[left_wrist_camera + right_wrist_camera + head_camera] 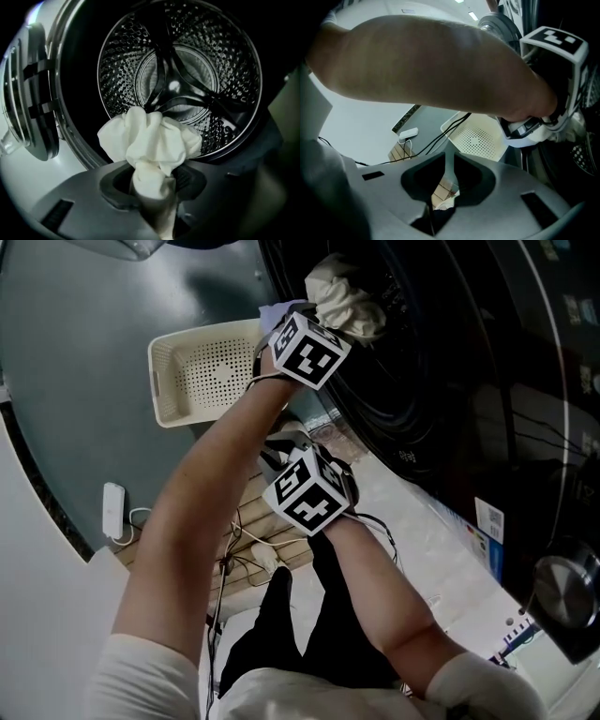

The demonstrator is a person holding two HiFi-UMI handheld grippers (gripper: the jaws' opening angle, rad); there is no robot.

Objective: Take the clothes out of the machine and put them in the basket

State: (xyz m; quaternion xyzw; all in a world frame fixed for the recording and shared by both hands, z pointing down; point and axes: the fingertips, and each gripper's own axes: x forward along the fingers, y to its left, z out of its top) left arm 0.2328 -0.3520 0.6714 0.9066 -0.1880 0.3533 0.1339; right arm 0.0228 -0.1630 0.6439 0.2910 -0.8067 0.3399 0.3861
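A crumpled white cloth (pixel 150 138) hangs at the mouth of the washing machine's steel drum (pixel 187 61), and my left gripper (pixel 152 180) is shut on its lower end. In the head view the same cloth (pixel 347 298) bunches just beyond the left gripper (pixel 322 322) at the dark machine opening (pixel 422 362). The cream perforated basket (pixel 202 371) stands on the floor to the left of the machine. My right gripper (pixel 449 157) hovers below the left arm, jaws shut with nothing between them, pointing toward the basket (pixel 480 138).
The machine's open door (pixel 33 108) stands at the left of the drum. A white power strip (pixel 113 510) with cables lies on the floor near the wall. The person's left forearm (pixel 440 65) crosses the top of the right gripper view.
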